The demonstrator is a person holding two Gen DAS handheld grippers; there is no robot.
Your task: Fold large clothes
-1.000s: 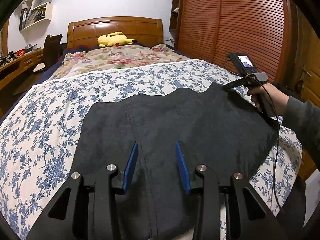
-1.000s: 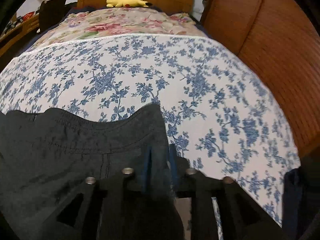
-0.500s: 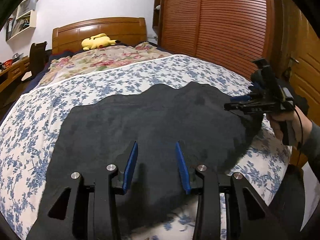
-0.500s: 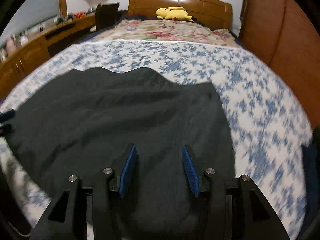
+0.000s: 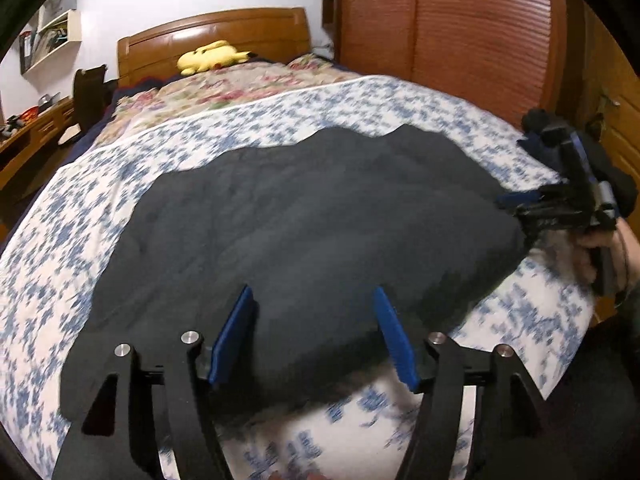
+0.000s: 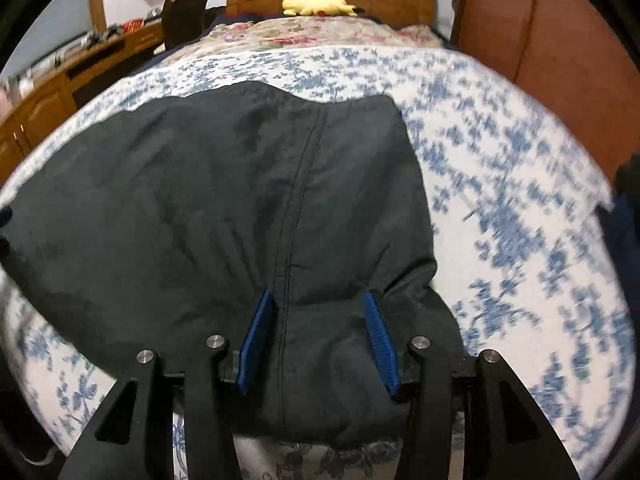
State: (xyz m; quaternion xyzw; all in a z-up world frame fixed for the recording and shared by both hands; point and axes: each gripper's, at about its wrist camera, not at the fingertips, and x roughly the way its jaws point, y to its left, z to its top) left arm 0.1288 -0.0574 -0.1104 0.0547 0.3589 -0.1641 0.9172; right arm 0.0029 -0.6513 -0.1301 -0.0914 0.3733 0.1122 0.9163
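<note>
A large dark garment (image 5: 320, 208) lies spread on the blue-flowered bedsheet (image 5: 72, 240), with a stitched seam (image 6: 296, 184) down its middle. My left gripper (image 5: 314, 320) hovers over the garment's near edge. Its jaws are opening, and cloth lies below and between the blue pads (image 5: 236, 336) without being pinched. My right gripper (image 6: 318, 320) stands open at the garment's (image 6: 200, 184) near right end, where a bunch of fabric bulges between its pads (image 6: 378, 340). The left wrist view shows that right gripper (image 5: 516, 204) at the garment's right side, held by a hand (image 5: 600, 248).
A flowered quilt (image 5: 240, 88), a yellow plush toy (image 5: 212, 56) and a wooden headboard (image 5: 216, 32) are at the far end. A slatted wooden wardrobe (image 5: 460, 28) stands on the right, a desk (image 6: 72, 76) on the left. The bed's near edge (image 5: 520, 340) drops off below the grippers.
My right gripper let go of the garment's far right corner, opened and drew back to its near right end. My left gripper's jaws spread wider and it shifted a little.
</note>
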